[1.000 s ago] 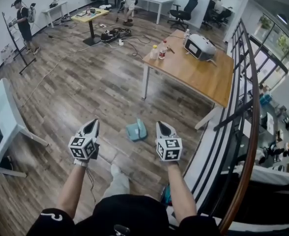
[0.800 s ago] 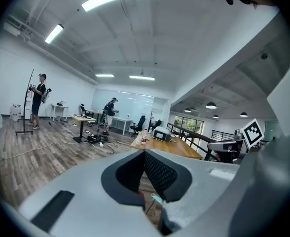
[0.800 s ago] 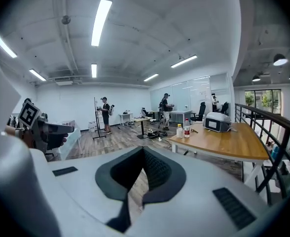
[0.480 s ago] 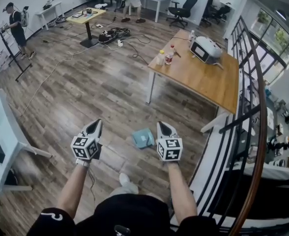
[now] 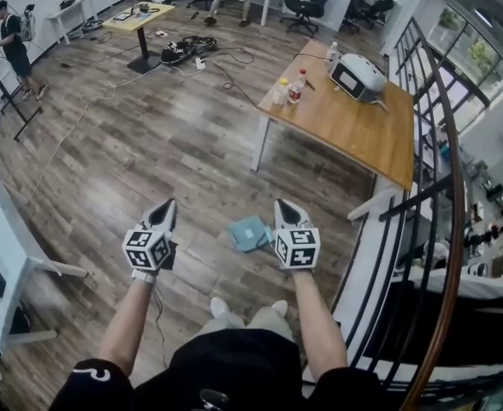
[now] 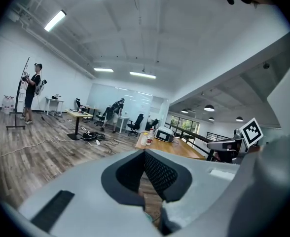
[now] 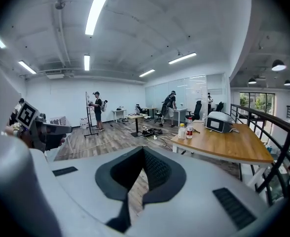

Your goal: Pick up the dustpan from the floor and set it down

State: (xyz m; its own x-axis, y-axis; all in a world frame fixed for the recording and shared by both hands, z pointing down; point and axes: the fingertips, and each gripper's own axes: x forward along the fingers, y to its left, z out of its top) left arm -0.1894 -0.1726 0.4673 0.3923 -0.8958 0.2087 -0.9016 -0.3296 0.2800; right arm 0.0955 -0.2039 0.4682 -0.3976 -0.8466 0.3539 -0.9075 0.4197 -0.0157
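Note:
The teal dustpan [image 5: 250, 232] lies flat on the wooden floor, seen only in the head view, between my two grippers and below them. My left gripper [image 5: 168, 205] is held out to the dustpan's left, jaws shut with nothing in them. To the dustpan's right, my right gripper [image 5: 283, 205] is also shut and empty, its marker cube close beside the dustpan in the picture. In the left gripper view the left gripper [image 6: 145, 152] points across the room, pads together. The right gripper [image 7: 144, 149] points likewise in the right gripper view.
A wooden table [image 5: 354, 127] with two bottles [image 5: 296, 86] and a white device [image 5: 358, 77] stands ahead on the right. A dark railing [image 5: 423, 187] runs along the right. A white desk [image 5: 3, 221] is at left. Cables [image 5: 183, 54] and people [image 5: 12, 45] are far off.
The person has stepped forward, so the floor and table slid nearer and both feet now stand together. Both grippers travelled along, still shut. The dustpan sits between them as before.

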